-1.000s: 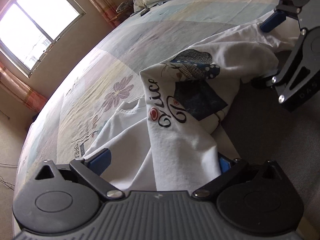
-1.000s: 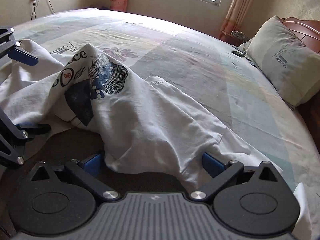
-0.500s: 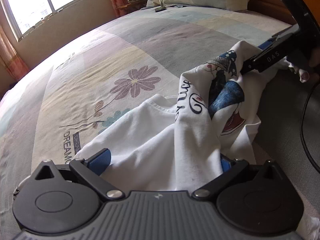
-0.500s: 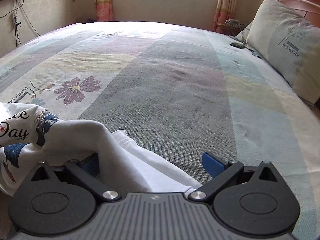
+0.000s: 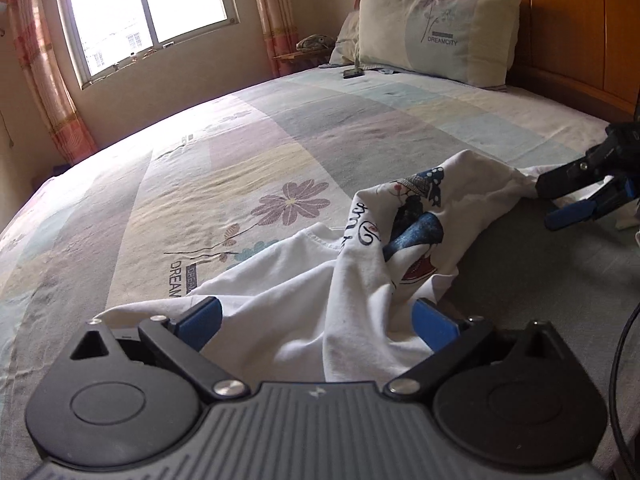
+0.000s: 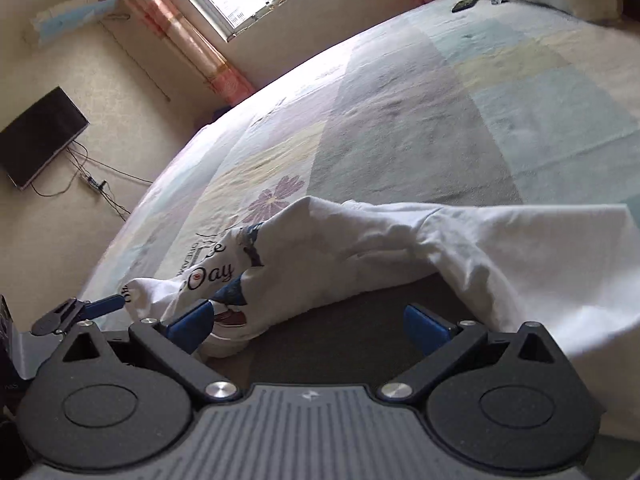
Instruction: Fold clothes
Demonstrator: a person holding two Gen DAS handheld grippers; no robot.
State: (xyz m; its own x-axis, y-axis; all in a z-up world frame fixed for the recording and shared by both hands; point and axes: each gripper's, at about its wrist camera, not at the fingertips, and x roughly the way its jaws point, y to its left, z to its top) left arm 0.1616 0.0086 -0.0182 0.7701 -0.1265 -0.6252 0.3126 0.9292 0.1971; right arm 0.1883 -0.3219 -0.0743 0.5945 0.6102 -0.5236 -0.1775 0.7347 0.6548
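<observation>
A white T-shirt (image 5: 320, 280) with a blue-and-red print and black lettering lies crumpled on the bed. My left gripper (image 5: 316, 322) is open, its blue fingertips wide apart with the shirt's near folds bunched between them. My right gripper (image 5: 580, 196) is at the shirt's far right end, close to its edge. In the right wrist view the T-shirt (image 6: 400, 252) stretches across in front of my right gripper (image 6: 306, 326), which stands open over bare grey sheet. One fold drapes past its right finger. The left gripper's blue finger (image 6: 100, 304) touches the shirt's left end.
The patterned bedsheet (image 5: 280, 140) spreads far beyond the shirt. A pillow (image 5: 436, 36) leans on the wooden headboard (image 5: 580, 20), with a small dark device (image 5: 352, 74) beside it. A window (image 5: 148, 12) is behind; a wall screen (image 6: 40, 136) hangs left. A cable (image 5: 624, 340) runs at the right.
Both views swung and dropped towards the bed. The shirt, draped high across both grippers a second ago, has sunk into a lower, stretched heap. The right gripper has drawn off to the shirt's right end.
</observation>
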